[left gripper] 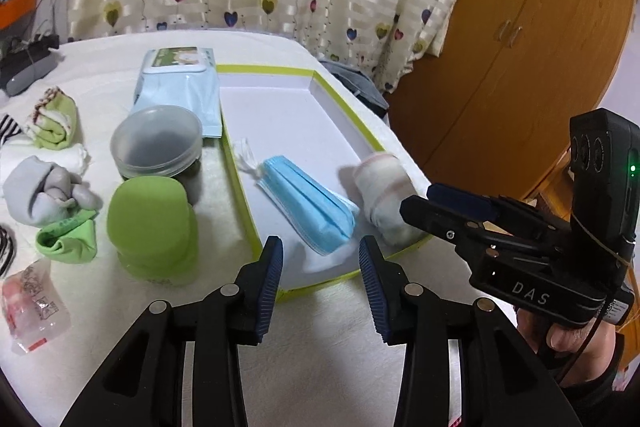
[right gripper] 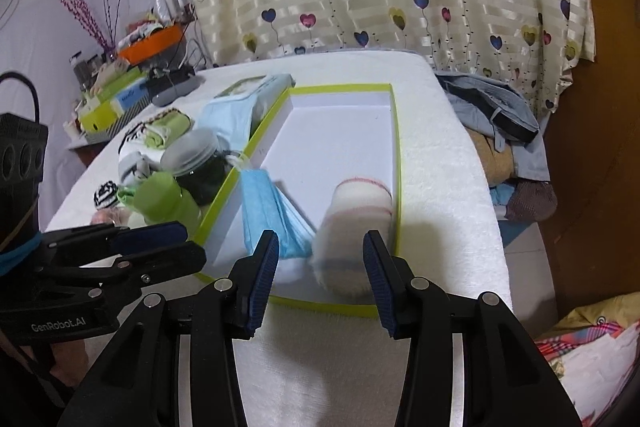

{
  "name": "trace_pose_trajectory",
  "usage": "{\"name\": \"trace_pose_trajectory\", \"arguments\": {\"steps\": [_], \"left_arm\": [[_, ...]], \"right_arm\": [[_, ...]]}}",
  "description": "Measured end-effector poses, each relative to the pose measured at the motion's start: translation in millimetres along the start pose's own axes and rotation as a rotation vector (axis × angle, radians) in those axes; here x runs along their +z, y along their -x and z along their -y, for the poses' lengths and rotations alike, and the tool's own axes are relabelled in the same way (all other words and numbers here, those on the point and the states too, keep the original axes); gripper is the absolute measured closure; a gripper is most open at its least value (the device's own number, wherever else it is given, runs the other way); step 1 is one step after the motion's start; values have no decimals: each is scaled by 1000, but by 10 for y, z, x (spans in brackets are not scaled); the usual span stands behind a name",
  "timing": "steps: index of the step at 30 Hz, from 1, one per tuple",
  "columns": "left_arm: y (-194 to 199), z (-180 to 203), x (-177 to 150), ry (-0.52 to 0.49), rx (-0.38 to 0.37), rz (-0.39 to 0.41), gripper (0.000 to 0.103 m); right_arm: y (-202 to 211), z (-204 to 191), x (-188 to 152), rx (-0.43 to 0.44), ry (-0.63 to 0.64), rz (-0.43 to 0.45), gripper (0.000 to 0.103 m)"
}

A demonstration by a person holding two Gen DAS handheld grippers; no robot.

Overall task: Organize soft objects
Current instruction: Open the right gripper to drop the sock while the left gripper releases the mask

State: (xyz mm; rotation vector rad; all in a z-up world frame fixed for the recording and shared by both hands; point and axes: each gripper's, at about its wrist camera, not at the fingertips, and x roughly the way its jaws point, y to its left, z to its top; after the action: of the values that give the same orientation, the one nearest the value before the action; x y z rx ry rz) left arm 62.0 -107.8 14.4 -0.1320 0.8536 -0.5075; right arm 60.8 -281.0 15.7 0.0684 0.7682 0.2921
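Observation:
A shallow white tray with a lime-green rim (left gripper: 236, 163) (right gripper: 396, 163) lies on the white cloth. In its near end lie a folded blue face mask bundle (left gripper: 308, 207) (right gripper: 268, 211) and a rolled white sock with a pink stripe (left gripper: 380, 195) (right gripper: 356, 223). My left gripper (left gripper: 320, 247) (right gripper: 192, 243) hovers open just short of the mask, pads clear of it. My right gripper (right gripper: 322, 239) (left gripper: 416, 205) stands open at the tray's near edge. The sock roll sits ahead between its fingers and is not pressed.
Left of the tray stand a lidded clear jar (left gripper: 156, 143), a green-capped bottle (left gripper: 152, 223) and a wipes pack (left gripper: 180, 87). Further left lie a green sock roll (left gripper: 52, 123), a grey sock (left gripper: 44, 195) and a plastic packet (left gripper: 32, 303). Clothes (right gripper: 492, 119) are piled beyond the table's right edge.

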Motion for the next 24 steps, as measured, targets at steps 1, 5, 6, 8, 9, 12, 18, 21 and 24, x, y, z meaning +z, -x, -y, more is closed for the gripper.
{"name": "trace_pose_trajectory", "arguments": {"steps": [1,5,6,8,9,12,18,21,24], "left_arm": [[16,-13,-4,4,-1,5,65],[126,-13,-34,-2,26,45,65],[152,-9,-43,-2,29,53,65],[238,-5,-67,-4,41,77,65],[272,4,-77,-8,49,88,65],[381,-1,-111,-15,72,119,65],[576,-108,-203,4,121,161,65],[669,-188,-262,18,143,178,65],[740,-268,-313,35,161,186,65]], "right_arm": [[11,-3,1,2,0,3,58],[59,-70,12,6,6,18,58],[71,-94,14,7,7,21,58],[94,-137,9,11,11,26,58],[111,-170,8,16,15,32,58],[171,-285,1,15,32,57,58],[250,-511,-29,45,75,84,41],[270,-610,-52,56,91,89,41],[272,-690,-55,61,106,90,41]]}}
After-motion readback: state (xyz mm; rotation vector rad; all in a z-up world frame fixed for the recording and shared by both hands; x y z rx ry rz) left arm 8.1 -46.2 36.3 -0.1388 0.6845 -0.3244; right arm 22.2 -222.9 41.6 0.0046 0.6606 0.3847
